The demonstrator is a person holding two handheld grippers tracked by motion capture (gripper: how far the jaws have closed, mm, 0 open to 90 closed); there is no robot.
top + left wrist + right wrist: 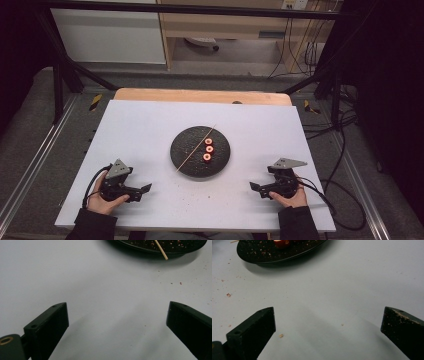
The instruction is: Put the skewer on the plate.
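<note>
Both grippers, left (142,189) and right (255,187), rested open-fingered and empty at seven and five o'clock of the black plate (187,160), seemingly parked clear of skewer (195,149) and red slices (208,149).

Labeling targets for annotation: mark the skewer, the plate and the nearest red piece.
skewer (196,148), high view, mid-shaft over the plate.
plate (181,159), high view, bare dark surface left of the skewer.
nearest red piece (206,157), high view, its top face.

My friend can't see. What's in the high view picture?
A black plate sits mid-table holding three red pieces and a thin wooden skewer. The left gripper and right gripper rest open on the white table, either side.
</note>
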